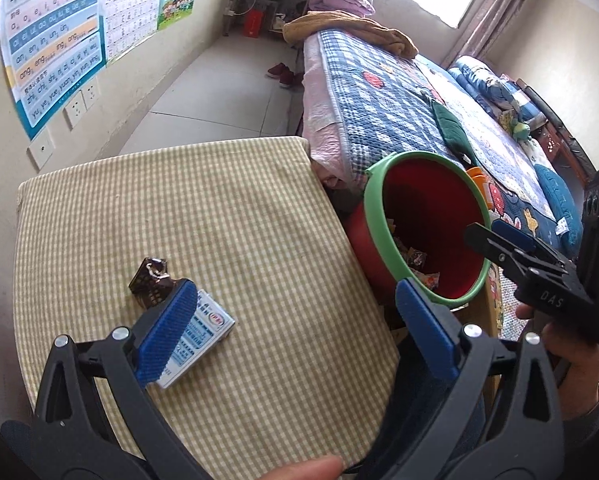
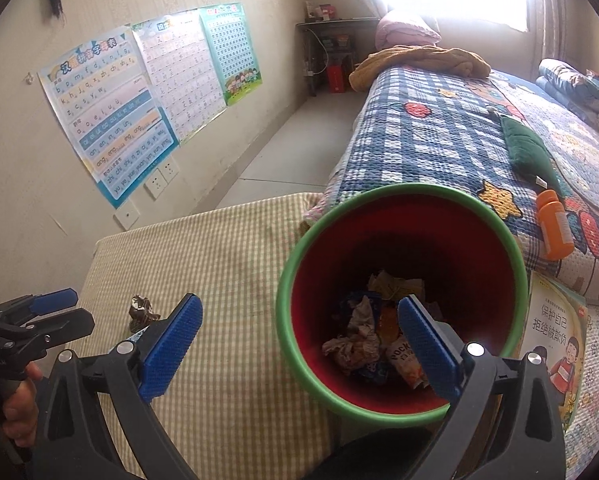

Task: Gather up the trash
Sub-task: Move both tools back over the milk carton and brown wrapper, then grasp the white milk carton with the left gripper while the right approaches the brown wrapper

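On the far left, pinyin wall posters (image 2: 111, 120) hang above white wall sockets (image 2: 161, 180). Below them, a worktop (image 1: 219, 208) covered in beige-and-white checked cloth carries two pieces of trash. A crumpled dark brown foil wrapper (image 1: 149, 284) lies left of centre. A flat white-and-blue printed carton (image 1: 197, 340) lies just beside it, partly hidden behind a blue pad.

The left hand-held gripper (image 1: 295, 328) hovers over the worktop with its blue ribbed pads (image 1: 165, 336) spread wide apart and nothing between them. Its left pad overlaps the carton in the left wrist view; contact cannot be confirmed.

To the right of the worktop stands a red plastic bin with a green rim (image 2: 403, 304). It contains crumpled paper and snack wrappers (image 2: 371, 340).

The right hand-held gripper (image 2: 299, 344) is positioned over the near edge of the bin. Its jaws are fully apart and empty.

Further right, a bed with a blue-and-white checked quilt (image 2: 439, 132) carries a dark green pouch (image 2: 527, 152) and an orange plastic bottle (image 2: 553, 228). A children's picture book (image 2: 555, 344) lies at the bed's edge beside the bin.
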Demonstrator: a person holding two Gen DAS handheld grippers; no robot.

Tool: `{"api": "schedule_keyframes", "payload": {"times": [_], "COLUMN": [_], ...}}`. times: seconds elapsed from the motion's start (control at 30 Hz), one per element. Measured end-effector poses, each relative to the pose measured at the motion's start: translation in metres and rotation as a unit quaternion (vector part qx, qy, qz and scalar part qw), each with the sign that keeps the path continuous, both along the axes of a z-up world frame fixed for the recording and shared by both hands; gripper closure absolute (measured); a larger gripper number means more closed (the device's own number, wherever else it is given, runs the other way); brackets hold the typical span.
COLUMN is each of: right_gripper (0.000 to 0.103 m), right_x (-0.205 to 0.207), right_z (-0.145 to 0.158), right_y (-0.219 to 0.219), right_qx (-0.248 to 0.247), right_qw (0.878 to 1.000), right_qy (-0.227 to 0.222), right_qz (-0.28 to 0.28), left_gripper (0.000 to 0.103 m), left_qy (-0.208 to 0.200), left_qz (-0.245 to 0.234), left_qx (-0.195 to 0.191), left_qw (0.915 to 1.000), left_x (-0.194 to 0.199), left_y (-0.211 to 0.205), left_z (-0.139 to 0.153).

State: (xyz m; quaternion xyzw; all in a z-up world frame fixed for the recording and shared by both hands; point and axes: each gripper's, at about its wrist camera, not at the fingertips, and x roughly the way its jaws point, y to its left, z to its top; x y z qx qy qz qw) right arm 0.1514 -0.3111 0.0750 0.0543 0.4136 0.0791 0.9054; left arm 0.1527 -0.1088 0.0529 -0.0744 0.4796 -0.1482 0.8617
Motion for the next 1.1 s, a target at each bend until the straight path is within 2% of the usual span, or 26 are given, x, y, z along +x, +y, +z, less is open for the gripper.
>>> {"api": "schedule_keyframes", "payload": {"times": [0.27, 0.53, 0.83, 1.1], "right_gripper": [0.008, 0.008, 0.008, 0.008], "right_x": [0.002, 0.000, -0.002, 0.003], "right_z": [-0.012, -0.028, -0.045, -0.055], "right_y": [0.055, 0.098, 0.114, 0.115], "right_qx": [-0.005, -0.014, -0.022, -0.029], "right_qw": [0.999, 0.996, 0.994, 0.993], "right_qy": [0.013, 0.032, 0.054, 0.070], "right_qz": [0.045, 0.082, 0.090, 0.087], "left_gripper": [0.006, 0.006, 0.006, 0.006], "left_qy": [0.015, 0.038, 0.080, 0.107], "left_qz": [0.040, 0.056, 0.033, -0.014], "left_qx": [0.007, 0.035, 0.061, 0.099], "left_qw": [0.9991, 0.9971, 0.9944, 0.9893], "left_x": [-0.021, -0.037, -0.030, 0.001], "left_y": [0.054, 0.093, 0.099, 0.079], "left_z": [-0.015, -0.042, -0.086, -0.120]}}
